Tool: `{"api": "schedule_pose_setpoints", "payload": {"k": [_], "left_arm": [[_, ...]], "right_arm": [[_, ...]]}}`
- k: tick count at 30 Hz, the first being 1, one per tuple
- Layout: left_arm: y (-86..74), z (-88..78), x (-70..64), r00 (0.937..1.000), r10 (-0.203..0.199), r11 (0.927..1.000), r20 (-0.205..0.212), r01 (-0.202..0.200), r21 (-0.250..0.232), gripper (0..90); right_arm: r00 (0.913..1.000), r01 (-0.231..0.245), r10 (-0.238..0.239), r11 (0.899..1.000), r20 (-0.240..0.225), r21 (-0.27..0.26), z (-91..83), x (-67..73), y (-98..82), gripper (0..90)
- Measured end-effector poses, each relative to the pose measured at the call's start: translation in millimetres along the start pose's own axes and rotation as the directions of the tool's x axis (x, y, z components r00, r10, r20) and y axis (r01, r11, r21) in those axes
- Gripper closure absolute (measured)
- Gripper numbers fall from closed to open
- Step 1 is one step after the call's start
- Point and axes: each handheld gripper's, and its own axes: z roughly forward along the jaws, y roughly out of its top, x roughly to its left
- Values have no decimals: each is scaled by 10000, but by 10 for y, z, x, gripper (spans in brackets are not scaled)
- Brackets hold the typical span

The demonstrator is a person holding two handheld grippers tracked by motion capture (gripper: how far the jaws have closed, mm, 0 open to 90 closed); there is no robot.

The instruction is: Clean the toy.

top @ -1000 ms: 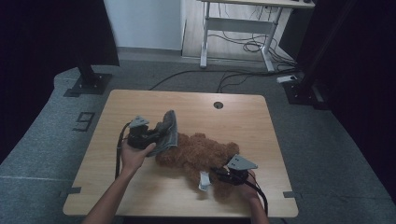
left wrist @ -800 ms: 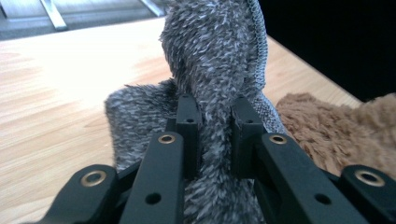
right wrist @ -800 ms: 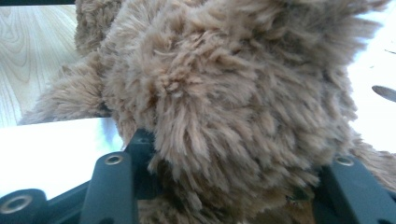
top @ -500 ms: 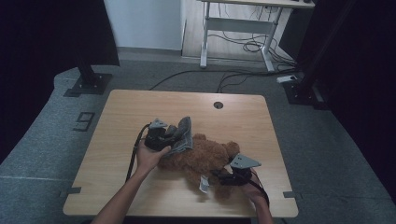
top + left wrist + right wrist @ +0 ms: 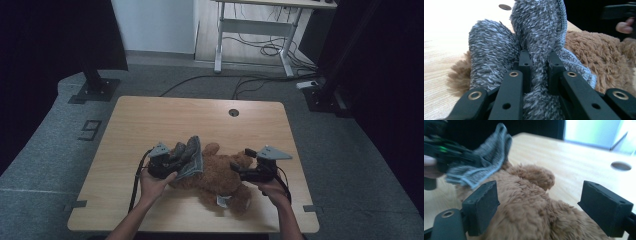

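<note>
- Bear (image 5: pixel 220 176): it lies brown and limp on the table (image 5: pixel 150 120), near our edge, between our two hands. It is the biggest risk, we judge: nothing pins it now, so a tug on the cloth could drag it or roll it toward the table's near edge.
- Cloth (image 5: pixel 541 37): grey and fuzzy, it drapes over the bear's left end. We think it could bunch up or catch on a limb rather than slide on, because only one narrow fold is gripped.
- Left gripper (image 5: pixel 537 68): its jaws are pinched tight on that fold. The pile is slippery-looking, so the fold may pull out under load.
- Right gripper (image 5: pixel 539 207): its jaws have just been opening and stand spread wide either side of the bear's body, pads clear of the fur. If we close late or off-centre, we would likely grab loose fur only.
</note>
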Motion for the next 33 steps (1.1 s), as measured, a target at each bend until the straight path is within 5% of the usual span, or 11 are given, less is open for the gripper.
{"api": "schedule_pose_setpoints", "payload": {"k": [5, 12, 17, 22, 25, 29, 33], "left_arm": [[-14, -6, 6, 10000, 34, 10000, 54, -34, -40, 779], [-33, -12, -35, 9999, 129, 9999, 25, -128, -83, 778], [-25, -16, -69, 9999, 120, 9999, -3, -120, -33, 777], [126, -24, -125, 10000, 65, 10000, 41, -65, 44, 774], [295, 36, -240, 9994, 302, 9994, 181, -305, 181, 775], [528, 226, -582, 9943, 951, 9952, 485, -960, 166, 775], [636, 532, -952, 9854, 1315, 9889, 1081, -1380, 556, 774]], "right_arm": [[9976, -102, 184, 9925, -660, 1217, 250, 87, -96, 101], [9911, -393, 645, 9775, -1163, 2074, 303, 149, -375, 70], [9905, -472, 708, 9802, -1176, 1921, 290, 166, -478, 249], [9924, 25, 139, 9911, -1223, 1334, 243, 197, -520, 427], [9935, 581, -489, 9944, -1031, 884, 227, 231, -531, 462], [9864, 1576, -1537, 9850, -585, 696, 231, 330, -509, 473], [9838, 1793, -1789, 9824, -108, 531, 248, 353, -520, 483]]}}
